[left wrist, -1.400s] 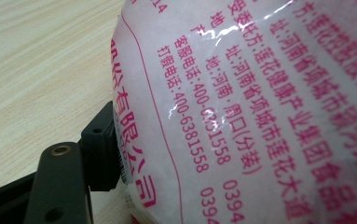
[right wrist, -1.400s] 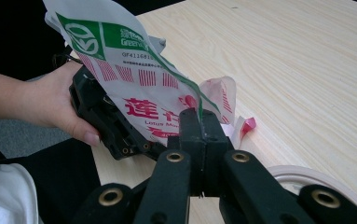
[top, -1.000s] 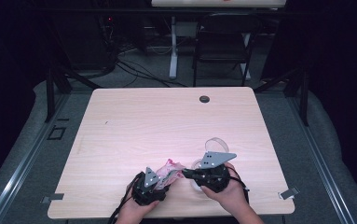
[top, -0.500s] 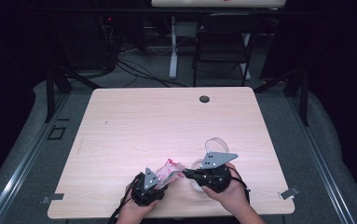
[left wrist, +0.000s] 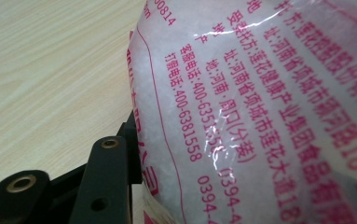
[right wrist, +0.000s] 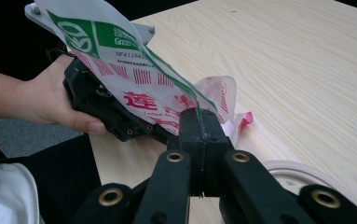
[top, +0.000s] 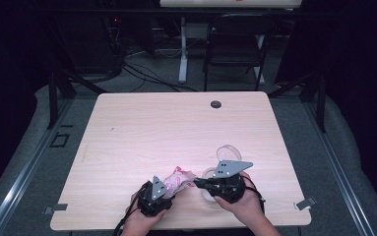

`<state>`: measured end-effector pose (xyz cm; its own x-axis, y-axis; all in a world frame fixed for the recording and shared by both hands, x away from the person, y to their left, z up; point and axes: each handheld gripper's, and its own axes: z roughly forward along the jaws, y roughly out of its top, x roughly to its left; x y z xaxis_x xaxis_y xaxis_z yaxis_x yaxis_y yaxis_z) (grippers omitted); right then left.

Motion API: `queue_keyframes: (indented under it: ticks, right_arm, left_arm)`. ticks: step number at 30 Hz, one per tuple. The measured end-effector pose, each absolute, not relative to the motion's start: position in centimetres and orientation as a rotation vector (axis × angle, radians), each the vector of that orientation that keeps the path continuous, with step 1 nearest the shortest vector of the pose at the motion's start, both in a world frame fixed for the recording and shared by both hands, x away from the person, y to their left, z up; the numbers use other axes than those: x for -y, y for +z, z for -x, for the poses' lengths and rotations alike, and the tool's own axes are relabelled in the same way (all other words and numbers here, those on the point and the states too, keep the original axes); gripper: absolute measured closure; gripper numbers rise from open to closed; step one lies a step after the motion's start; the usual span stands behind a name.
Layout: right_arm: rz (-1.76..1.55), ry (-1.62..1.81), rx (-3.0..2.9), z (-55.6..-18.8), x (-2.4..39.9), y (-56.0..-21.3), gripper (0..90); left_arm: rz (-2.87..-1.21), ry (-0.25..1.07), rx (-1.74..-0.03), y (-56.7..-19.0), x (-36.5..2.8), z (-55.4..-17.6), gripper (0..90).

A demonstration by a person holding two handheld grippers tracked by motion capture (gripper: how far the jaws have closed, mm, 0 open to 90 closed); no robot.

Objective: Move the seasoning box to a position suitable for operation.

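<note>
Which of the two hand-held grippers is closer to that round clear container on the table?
Right. The right hand-held gripper sits right over the clear container, pinching the bag. The left hand-held gripper is farther away, across the bag.

I read this as a lab recording bay; bare desk [top: 176,132] on grey carpet [top: 338,147], black curtains around, folding chair [top: 235,44] and cable tangle [top: 141,69] behind.
</note>
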<state>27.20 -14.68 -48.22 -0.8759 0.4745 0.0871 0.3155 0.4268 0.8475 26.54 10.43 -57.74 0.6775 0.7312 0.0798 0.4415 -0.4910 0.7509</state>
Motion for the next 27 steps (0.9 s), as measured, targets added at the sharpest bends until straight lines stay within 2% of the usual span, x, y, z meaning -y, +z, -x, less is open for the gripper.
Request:
queue_keyframes:
  ticks: [27]
  right_arm:
    - [-0.689, 1.444, -2.497, -27.01, 14.77, -48.00, 90.0]
  left_arm:
    - [-2.183, 0.640, -0.861, -56.72, -10.69, -26.47, 56.6]
